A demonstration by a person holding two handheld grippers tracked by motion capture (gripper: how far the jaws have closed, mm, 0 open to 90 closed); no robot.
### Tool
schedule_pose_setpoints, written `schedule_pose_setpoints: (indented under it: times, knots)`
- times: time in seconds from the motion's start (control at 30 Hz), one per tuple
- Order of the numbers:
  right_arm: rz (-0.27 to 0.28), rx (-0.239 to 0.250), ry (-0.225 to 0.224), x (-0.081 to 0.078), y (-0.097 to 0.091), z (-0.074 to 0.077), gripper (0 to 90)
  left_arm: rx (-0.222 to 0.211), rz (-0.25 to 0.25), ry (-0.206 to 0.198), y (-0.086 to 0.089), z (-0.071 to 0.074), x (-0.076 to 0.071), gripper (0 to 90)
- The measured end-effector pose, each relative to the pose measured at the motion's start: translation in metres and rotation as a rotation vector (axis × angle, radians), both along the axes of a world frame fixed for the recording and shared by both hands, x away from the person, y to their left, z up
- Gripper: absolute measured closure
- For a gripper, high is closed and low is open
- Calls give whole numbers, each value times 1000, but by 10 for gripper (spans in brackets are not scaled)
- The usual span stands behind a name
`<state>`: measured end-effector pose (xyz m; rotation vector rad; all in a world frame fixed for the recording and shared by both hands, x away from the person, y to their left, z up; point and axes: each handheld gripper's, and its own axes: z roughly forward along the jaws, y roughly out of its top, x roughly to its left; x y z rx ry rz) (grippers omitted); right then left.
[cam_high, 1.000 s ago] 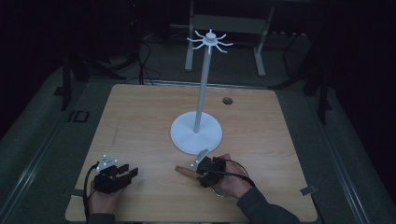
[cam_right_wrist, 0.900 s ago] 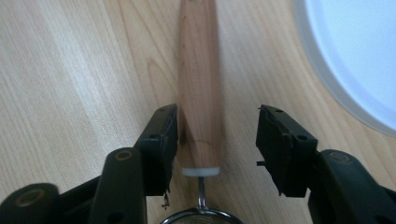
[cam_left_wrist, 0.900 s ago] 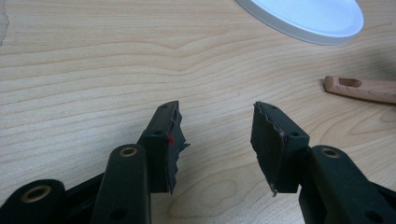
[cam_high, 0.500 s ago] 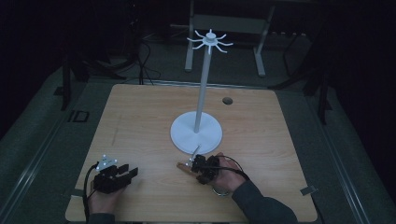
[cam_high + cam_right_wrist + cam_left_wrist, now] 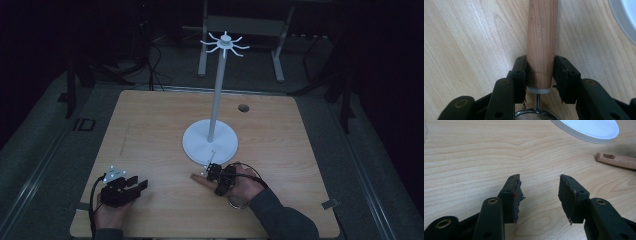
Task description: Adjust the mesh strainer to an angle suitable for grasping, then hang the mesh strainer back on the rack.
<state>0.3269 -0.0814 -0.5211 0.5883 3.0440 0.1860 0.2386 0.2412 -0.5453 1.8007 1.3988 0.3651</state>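
Wooden and pale, the handle [image 5: 541, 45] of a small strainer runs straight up the middle of my right gripper view, toward twelve o'clock, with the two black pads of my right gripper [image 5: 540, 75] on either side of it near its capped end. The left pad looks pressed against the wood; on the right side I see a thin sliver of shadow, so I would call it a light clamp rather than a hard one, and the jaws have just been closing and then easing a touch with the handle between them. Below the cap, at six o'clock, a thin metal stem leads to a mesh rim [image 5: 536, 113]. From the high view the handle lies flat on the wooden table [image 5: 150, 130], pointing toward nine o'clock from my right hand, just short of the white stand base [image 5: 210, 142] at twelve. My left gripper [image 5: 540, 195] rests low at the near left, jaws apart over bare wood, well clear of the strainer.
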Motion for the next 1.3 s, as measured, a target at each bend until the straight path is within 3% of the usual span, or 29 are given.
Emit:
schedule_pose_setpoints:
  times: [0.07,0.27,0.6,1.0,1.3]
  knots:
    - [3,-6,-2,-1,0,0,677,-1,1,2,0,0,0,528]
    - [16,3,-13,-1,-3,0,688,-2,2,5,-1,-1,1,528]
    - [-18,74,-64,-1,-12,5,689,4,-6,5,-2,0,2,528]
    - [-87,189,-130,-1,-21,12,689,2,-2,2,-2,0,2,528]
    - [-139,311,-227,-1,-28,25,689,0,1,-7,-2,1,1,529]
